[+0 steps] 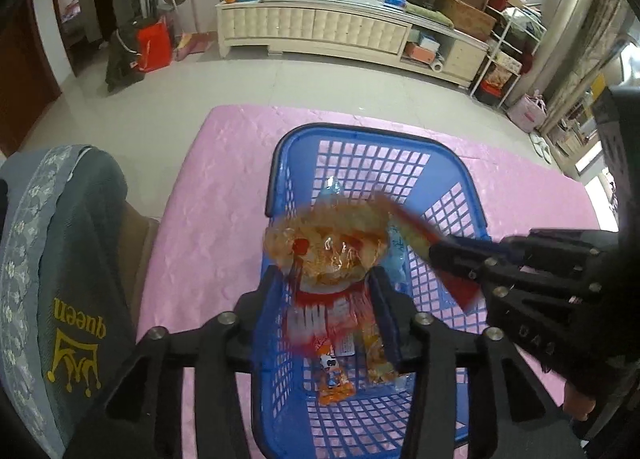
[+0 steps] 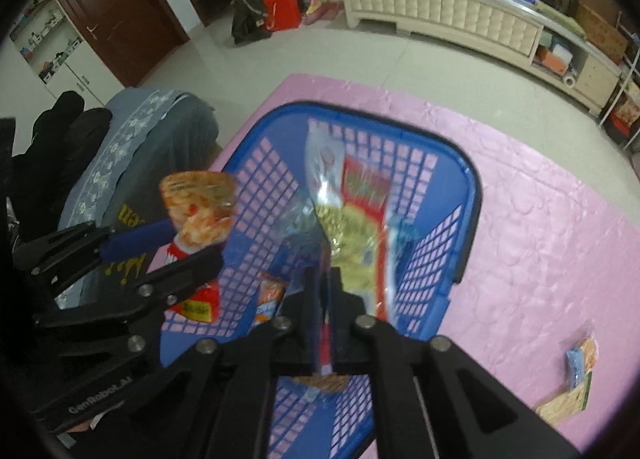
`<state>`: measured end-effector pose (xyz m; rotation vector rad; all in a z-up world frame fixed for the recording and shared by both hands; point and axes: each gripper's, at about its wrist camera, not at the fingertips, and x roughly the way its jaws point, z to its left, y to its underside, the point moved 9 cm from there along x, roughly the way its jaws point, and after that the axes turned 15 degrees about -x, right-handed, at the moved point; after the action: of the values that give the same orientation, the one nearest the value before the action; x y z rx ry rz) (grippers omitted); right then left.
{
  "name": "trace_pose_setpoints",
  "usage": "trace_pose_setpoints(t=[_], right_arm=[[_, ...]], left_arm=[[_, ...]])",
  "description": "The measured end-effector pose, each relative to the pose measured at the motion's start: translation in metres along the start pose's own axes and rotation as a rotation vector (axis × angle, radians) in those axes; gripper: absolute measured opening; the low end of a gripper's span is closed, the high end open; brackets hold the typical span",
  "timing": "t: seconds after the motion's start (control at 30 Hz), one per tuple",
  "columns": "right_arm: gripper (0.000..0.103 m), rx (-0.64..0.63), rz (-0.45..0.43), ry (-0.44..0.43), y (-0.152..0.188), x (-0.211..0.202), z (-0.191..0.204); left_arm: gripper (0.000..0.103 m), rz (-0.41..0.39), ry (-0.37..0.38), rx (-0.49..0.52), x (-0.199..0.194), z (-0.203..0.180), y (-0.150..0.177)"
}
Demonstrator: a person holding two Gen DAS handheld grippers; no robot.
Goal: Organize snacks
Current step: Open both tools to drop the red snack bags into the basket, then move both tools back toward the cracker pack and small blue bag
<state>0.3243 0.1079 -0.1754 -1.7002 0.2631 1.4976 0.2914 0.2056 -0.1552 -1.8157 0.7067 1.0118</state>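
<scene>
1. Left tongs are pinching an orange snack bag, held above the blue basket. It's blurred, so I'd say it's on the move.
2. Right tongs are pressed together on the edge of a red and green snack packet, which hangs over the middle of the basket.
3. Already lying on the basket floor: a small orange packet and at least one more beside it.
4. To do this well, I'd lower each bag inside the rim before letting go, one hand at a time, so the two packets don't tangle or catch the wall.
5. Still out on the surface: a couple of loose packets, well apart from the basket on its right.
6. The surface wears a pink quilted cover, with a grey cushion at its left edge.
7. Beyond that: pale tiled floor, a long cream cabinet with oranges on top, and a dark wooden door.
</scene>
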Motion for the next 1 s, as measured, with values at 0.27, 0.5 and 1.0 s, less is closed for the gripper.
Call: trace_pose_setpoints(t=[0.27, 0.5, 1.0], right_arm=[[0.068, 0.052, -0.011, 0.009, 0.024, -0.023, -0.02], [0.069, 0.064, -0.021, 0.061, 0.061, -0.064, -0.038], [0.07, 0.15, -0.056, 0.13, 0.14, -0.145, -0.098]], left_arm=[[0.065, -0.019, -0.004, 0.05, -0.016, -0.013, 0.015], [0.066, -0.027, 0.003, 0.078, -0.036, -0.038, 0.03], [0.068, -0.023, 0.07, 0.201, -0.061, -0.142, 0.084]])
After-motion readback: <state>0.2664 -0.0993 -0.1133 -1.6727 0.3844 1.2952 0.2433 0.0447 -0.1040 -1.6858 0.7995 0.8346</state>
